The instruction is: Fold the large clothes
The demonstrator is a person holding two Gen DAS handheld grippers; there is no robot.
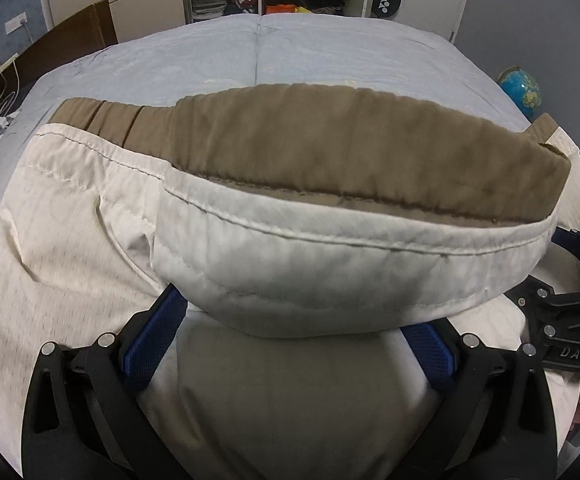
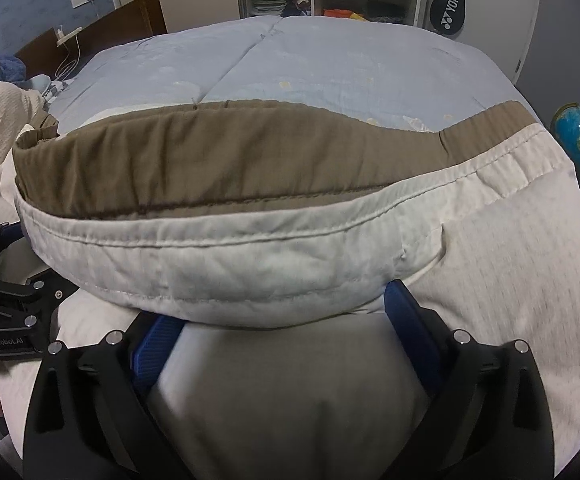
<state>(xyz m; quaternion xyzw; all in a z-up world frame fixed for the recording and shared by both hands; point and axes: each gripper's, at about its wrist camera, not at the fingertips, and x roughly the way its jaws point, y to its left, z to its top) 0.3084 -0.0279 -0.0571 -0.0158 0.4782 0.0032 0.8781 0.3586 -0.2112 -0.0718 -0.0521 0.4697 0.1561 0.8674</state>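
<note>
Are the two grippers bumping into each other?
Apart. The right wrist view shows the left gripper off to the side, with white cloth between it and the right gripper.

The left claw (image 1: 290, 344) and the right claw (image 2: 285, 336) both stand spread wide, angled downward, side by side, gripping nothing.

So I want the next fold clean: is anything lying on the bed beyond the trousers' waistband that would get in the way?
Nothing visible. The blue quilt beyond the brown waistband lies bare up to its far edge.
</note>
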